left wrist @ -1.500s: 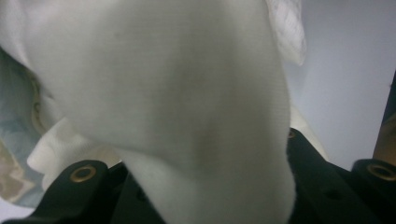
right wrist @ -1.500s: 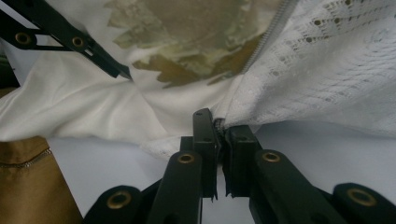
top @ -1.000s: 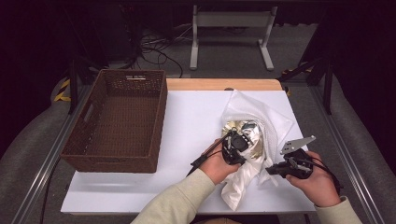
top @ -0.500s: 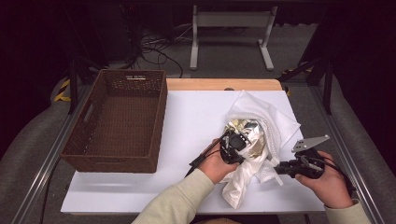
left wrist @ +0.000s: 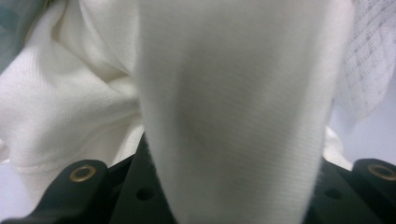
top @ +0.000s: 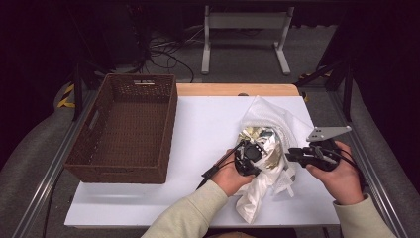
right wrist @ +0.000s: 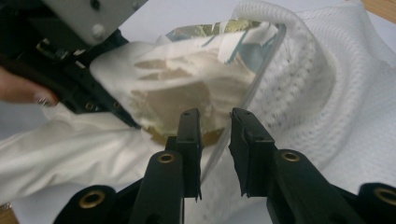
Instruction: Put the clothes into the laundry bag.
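I stand at a white table [top: 198, 144], a claw in each hand. The work is stuffing a white cloth [top: 257, 196] into a clear bag [top: 262, 141] with shiny gold inside.

Everything is placed from the bag. It lies to the right of the table's middle, on a white mesh sheet [top: 275, 111] that spreads behind and to the right of it.

My left claw [top: 247, 156] is at the bag's mouth, clamped on a fold of the cloth; in the left gripper view the fabric [left wrist: 233, 93] drapes right over the jaws. The rest of the cloth trails from the bag toward me.

My right claw [top: 292, 153] hovers just right of the bag. Its jaws have just been opening and stand a little apart with nothing between them; in the right gripper view the bag's clear edge [right wrist: 252, 93] lies just ahead of them.

I judge I am mid-stuffing. Next the right claw should take the bag's rim and hold it steady while the left pushes cloth deeper.

Room: the table's right edge is near, beyond the right claw. Left of the bag lies open white surface, then a brown basket [top: 163, 124], well apart. The near edge is close to the cloth's tail.
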Tool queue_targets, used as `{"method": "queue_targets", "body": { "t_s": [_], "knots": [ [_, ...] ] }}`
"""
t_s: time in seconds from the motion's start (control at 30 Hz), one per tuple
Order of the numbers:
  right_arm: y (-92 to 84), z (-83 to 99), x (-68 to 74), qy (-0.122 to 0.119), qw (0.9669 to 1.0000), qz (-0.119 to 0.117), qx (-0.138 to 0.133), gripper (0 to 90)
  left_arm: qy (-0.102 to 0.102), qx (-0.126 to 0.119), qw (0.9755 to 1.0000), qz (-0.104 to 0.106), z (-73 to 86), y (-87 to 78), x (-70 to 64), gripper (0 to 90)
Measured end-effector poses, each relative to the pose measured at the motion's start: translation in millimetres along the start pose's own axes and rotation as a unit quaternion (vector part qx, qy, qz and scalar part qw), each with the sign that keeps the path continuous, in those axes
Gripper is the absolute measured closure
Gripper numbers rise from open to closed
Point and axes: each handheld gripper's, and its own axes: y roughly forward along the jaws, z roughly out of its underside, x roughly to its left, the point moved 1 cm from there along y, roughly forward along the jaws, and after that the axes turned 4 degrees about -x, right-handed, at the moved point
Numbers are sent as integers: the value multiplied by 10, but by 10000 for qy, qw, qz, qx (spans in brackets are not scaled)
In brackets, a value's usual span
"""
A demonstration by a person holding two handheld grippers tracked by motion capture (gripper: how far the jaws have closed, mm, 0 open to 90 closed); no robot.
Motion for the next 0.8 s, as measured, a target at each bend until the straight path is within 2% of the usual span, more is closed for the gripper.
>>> {"method": "queue_targets", "body": {
  "t_s": [0.1, 0.3, 0.43, 0.5, 0.57, 0.63, 0.7, 0.73, 0.8],
  "knots": [
    [103, -92, -25, -85, 9999, 91, 69, 724, -11, 2, 10000, 4, 7, 0, -15, 729],
    [231, -244, -97, -89, 9994, 320, 116, 735, 10, -27, 10000, 33, 17, 9, -26, 729],
    [289, -282, -152, -3, 9988, 425, 229, 721, 14, -36, 10000, 31, 19, 14, -39, 729],
    [382, -278, -231, 137, 9982, 456, 372, 685, 7, -17, 10000, 37, 23, 13, -53, 729],
    [423, -260, -262, 186, 9982, 380, 417, 689, 36, -21, 10000, 40, 24, 15, -59, 729],
    [441, -250, -270, 234, 9981, 353, 458, 710, 37, -19, 10000, 45, 23, 16, -62, 729],
    [466, -237, -286, 259, 9981, 219, 506, 827, 48, -7, 10000, 45, 20, 16, -72, 728],
    [463, -240, -286, 204, 9983, 224, 492, 878, 44, -17, 10000, 56, 20, 16, -74, 728],
    [433, -275, -256, 84, 9988, 263, 413, 886, 37, -35, 10000, 85, 20, 19, -74, 728]
  ]
}}
